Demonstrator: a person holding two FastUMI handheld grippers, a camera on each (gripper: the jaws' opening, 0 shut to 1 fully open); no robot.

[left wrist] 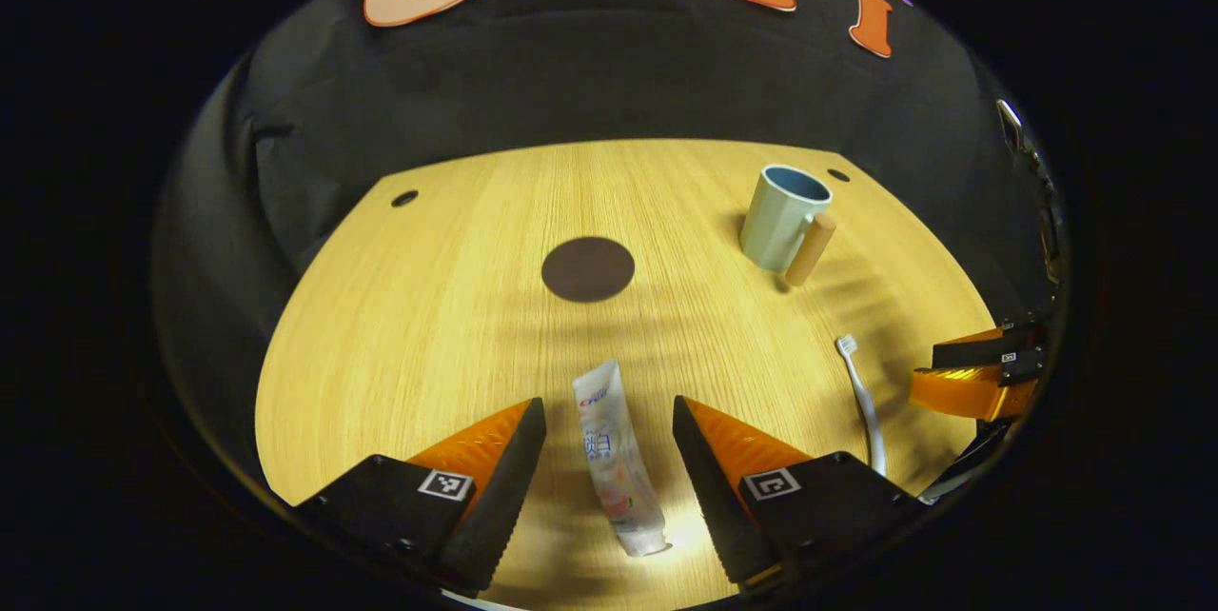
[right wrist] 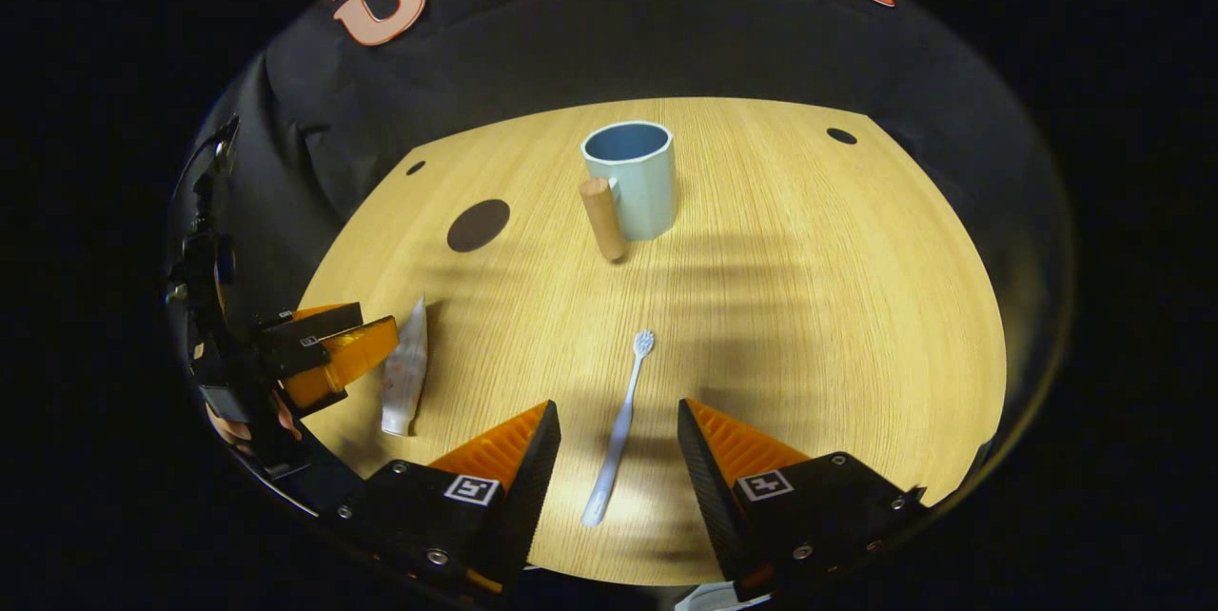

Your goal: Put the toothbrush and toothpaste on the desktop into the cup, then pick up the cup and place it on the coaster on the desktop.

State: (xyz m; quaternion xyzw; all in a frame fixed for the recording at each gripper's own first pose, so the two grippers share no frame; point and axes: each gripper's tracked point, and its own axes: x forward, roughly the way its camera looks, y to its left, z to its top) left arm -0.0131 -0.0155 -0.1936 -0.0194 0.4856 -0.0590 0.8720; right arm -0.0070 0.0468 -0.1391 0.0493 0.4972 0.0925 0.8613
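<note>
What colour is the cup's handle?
Light wood-brown handle on a pale blue-green cup, clearest in the right gripper view.

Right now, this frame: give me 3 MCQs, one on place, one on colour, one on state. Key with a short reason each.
1. Where does the toothpaste lie?
A. Inside the cup
B. On the desktop between the left gripper's fingers
C. On the coaster

2. What colour is the coaster?
A. Dark brown
B. White
C. Orange

3. What is the state of the right gripper?
A. Shut on the toothbrush
B. Shut on the cup handle
C. Open, fingers either side of the toothbrush

Key:
1 B, the tube lies flat on the desktop between the left gripper fingers.
2 A, a dark brown disc lying apart from the cup.
3 C, a gap shows on both sides of the toothbrush.
</note>
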